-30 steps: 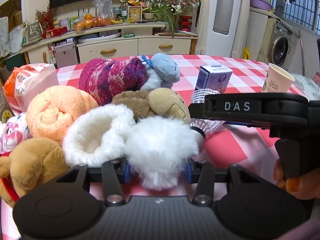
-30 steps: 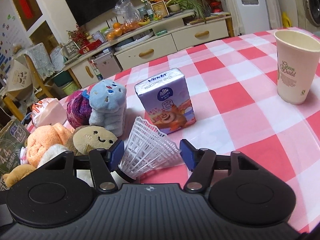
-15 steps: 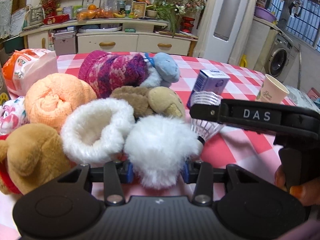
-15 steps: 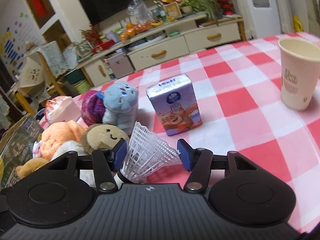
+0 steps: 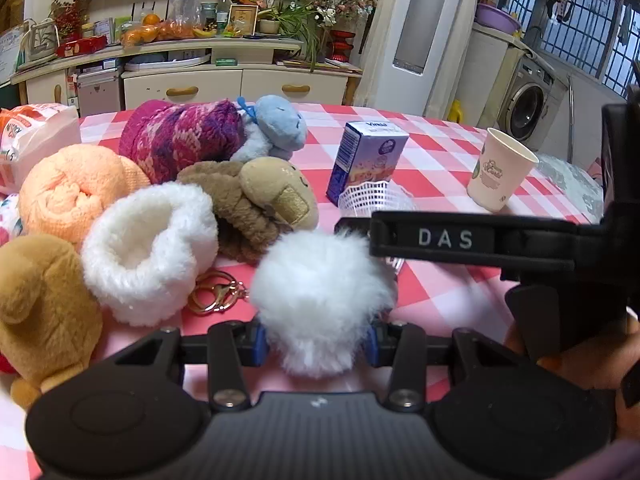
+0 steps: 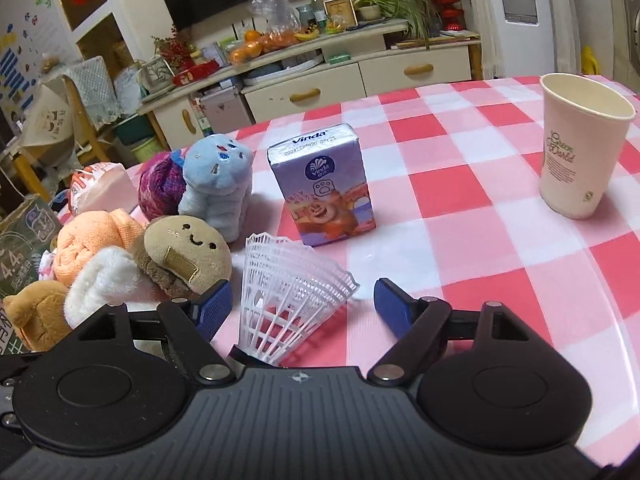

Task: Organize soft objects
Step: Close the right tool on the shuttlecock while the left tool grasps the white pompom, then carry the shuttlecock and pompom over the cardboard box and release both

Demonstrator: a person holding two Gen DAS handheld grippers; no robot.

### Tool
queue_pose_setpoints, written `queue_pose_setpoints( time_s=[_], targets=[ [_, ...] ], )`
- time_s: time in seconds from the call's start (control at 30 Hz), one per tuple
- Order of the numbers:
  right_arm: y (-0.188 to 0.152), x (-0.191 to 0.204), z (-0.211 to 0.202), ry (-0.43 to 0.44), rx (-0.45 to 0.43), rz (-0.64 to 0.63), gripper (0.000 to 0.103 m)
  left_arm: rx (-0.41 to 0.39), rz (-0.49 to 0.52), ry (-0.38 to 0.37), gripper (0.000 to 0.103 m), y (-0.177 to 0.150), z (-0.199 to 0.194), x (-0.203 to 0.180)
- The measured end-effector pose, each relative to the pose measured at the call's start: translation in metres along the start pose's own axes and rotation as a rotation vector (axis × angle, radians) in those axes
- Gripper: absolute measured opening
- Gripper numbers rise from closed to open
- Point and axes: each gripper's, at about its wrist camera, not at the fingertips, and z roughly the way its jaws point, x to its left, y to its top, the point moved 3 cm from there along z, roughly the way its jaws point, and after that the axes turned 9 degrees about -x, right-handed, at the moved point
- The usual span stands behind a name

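Our left tool (image 5: 314,338) clamps the white pompom (image 5: 320,300), our right tool (image 6: 304,304) gapes around the shuttlecock (image 6: 288,300), and the paper cup (image 6: 580,152) at two o'clock looks empty.

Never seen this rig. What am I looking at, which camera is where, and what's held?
No robot: a person holds two hand-operated tongs, each with a fisheye camera looking along its fingers. The left view shows the left tongs shut on a white pompom, with the right tool crossing at the side. The right view shows the right tongs open around a shuttlecock. On the checked table: plush toys, a tissue pack and a paper cup.
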Motion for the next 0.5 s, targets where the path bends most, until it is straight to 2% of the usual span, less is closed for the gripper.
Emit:
queue_pose_setpoints(
  time_s=[0.1,0.13,0.17,0.27,0.33,0.5],
  targets=[
    [-0.004,0.006,-0.002,-0.017,0.0,-0.035,0.098,-0.002,-0.009,0.007,0.042,0.0,-0.001,0.002],
    [-0.006,0.009,-0.003,-0.019,0.0,-0.049,0.093,-0.002,-0.014,0.01,0.042,0.0,-0.001,0.003],
    [-0.007,0.011,-0.003,-0.02,0.0,-0.065,0.081,-0.002,-0.018,0.012,0.041,0.001,-0.001,0.004],
    [-0.008,0.019,0.0,-0.027,0.003,-0.103,0.059,-0.003,-0.03,0.018,0.04,0.001,-0.002,0.007],
    [-0.008,0.019,0.001,-0.019,0.003,-0.097,0.051,-0.002,-0.037,0.018,0.04,0.0,-0.004,0.008],
    [-0.008,0.022,-0.002,-0.02,-0.012,-0.1,0.043,-0.009,-0.056,0.014,0.04,0.001,-0.011,0.012]
  ],
)
